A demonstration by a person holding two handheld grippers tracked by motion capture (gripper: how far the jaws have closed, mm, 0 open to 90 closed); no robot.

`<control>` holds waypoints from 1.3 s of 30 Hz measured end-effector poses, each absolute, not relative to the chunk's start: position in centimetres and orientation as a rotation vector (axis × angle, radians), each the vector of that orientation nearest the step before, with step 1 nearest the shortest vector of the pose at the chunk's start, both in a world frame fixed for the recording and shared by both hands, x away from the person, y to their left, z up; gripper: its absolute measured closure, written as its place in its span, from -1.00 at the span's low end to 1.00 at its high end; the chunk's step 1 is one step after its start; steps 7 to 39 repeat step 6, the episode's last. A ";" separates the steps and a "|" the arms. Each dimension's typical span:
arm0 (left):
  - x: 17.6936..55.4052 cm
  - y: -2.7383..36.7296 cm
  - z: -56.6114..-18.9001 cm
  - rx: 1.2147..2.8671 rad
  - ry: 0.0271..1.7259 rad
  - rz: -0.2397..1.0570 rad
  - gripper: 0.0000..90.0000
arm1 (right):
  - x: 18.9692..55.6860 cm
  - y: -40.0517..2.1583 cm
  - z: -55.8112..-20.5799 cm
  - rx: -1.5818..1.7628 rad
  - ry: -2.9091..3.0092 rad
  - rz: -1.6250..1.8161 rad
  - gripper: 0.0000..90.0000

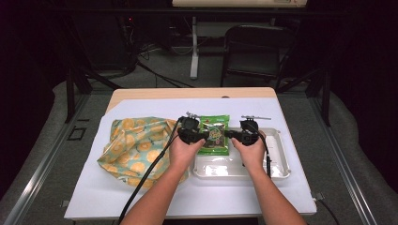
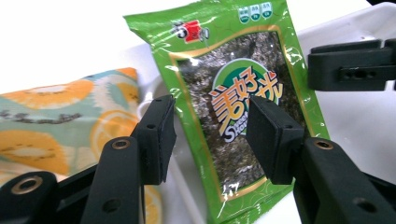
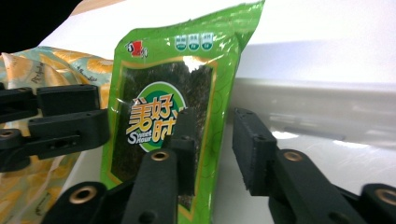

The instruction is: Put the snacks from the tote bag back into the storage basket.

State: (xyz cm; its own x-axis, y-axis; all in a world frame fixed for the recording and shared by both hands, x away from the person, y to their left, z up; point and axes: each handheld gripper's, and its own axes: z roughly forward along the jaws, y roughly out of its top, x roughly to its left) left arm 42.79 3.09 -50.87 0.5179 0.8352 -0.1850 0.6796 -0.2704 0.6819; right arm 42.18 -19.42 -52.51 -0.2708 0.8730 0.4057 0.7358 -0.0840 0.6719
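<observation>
A green seaweed snack packet (image 1: 214, 135) lies between my two grippers, its lower part over the left rim of a white tray (image 1: 281, 154). My left gripper (image 1: 202, 136) is at the packet's left edge and is open. In the left gripper view the packet (image 2: 233, 79) sits between and behind the jaws of the left gripper (image 2: 212, 137), with a gap at the left pad. My right gripper (image 1: 231, 135) is at the packet's right edge, open. In the right gripper view the packet's (image 3: 163, 93) right edge stands loose between the jaws of the right gripper (image 3: 217, 149).
A cloth bag printed with orange slices (image 1: 136, 147) lies left of the packet on the white table cover (image 1: 141, 197). The tray (image 3: 317, 100) has a low rim. A chair and a table leg stand beyond the far table edge.
</observation>
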 end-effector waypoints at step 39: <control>41.9 4.2 -49.7 1.993 1.217 0.274 0.13 | 41.5 -19.9 -51.2 1.704 1.972 1.283 0.36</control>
